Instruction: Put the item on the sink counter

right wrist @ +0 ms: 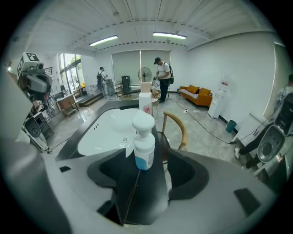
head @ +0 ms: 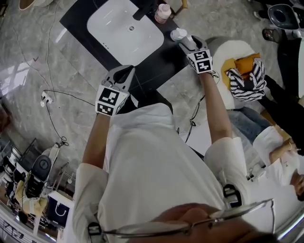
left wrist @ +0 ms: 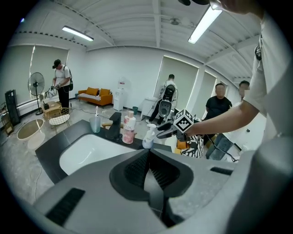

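A white pump bottle point(head: 178, 33) point(right wrist: 144, 147) with a blue lower label stands upright on the black sink counter point(head: 156, 61) near its right end. My right gripper point(head: 185, 42) point(right wrist: 145, 172) is open, its fingers on either side just short of the bottle and not touching it. From the left gripper view the bottle point(left wrist: 148, 136) stands free beside the right gripper point(left wrist: 165, 131). My left gripper point(head: 124, 72) point(left wrist: 147, 157) is shut and empty, hovering over the counter's front edge below the white basin point(head: 124, 29).
A pink bottle point(head: 163, 12) point(left wrist: 129, 129), a black faucet point(left wrist: 113, 125) and a cup point(left wrist: 95, 122) stand behind the basin. A wooden chair point(right wrist: 176, 130) is beyond the counter's end. A striped bag point(head: 247, 78) lies on a white stool at the right. Several people stand around the room.
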A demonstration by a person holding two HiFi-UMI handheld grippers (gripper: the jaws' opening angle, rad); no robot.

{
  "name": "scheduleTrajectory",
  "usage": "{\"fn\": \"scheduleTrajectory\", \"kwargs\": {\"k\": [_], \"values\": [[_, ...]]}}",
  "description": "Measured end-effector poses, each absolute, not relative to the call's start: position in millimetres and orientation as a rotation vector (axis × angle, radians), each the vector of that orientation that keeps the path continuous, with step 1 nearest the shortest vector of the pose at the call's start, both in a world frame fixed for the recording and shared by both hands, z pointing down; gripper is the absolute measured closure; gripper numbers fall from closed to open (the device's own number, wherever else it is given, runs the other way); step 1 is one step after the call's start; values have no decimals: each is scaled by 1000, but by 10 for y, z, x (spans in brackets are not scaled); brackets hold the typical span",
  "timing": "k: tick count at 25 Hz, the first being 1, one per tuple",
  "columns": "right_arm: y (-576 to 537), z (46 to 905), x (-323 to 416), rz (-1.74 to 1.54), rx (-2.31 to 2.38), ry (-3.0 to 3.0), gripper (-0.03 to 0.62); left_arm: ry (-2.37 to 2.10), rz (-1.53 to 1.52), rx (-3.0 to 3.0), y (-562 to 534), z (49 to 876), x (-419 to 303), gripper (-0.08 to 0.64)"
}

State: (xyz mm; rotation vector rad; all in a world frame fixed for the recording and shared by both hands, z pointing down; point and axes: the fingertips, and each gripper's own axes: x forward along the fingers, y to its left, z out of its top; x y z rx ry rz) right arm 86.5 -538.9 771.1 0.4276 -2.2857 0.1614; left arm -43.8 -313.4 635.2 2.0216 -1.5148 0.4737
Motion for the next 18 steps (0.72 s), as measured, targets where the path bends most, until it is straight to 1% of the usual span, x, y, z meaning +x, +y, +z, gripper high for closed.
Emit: {"fn": "scheduleTrajectory", "kwargs": {"k": [10, 13, 18], "values": [[-5166, 7019, 1054, 201, 615, -2336, 343, -1447, 459, 2175, -3114, 6081, -454, 555], [-4969, 6851, 1093, 296, 722, -2341, 371, -1412, 436, 2217, -3056, 6009, -514, 555], [-4482, 6620, 1102, 391, 854, -2357, 394, -1358, 443, 2273, -2861, 5902, -687, 555]]}}
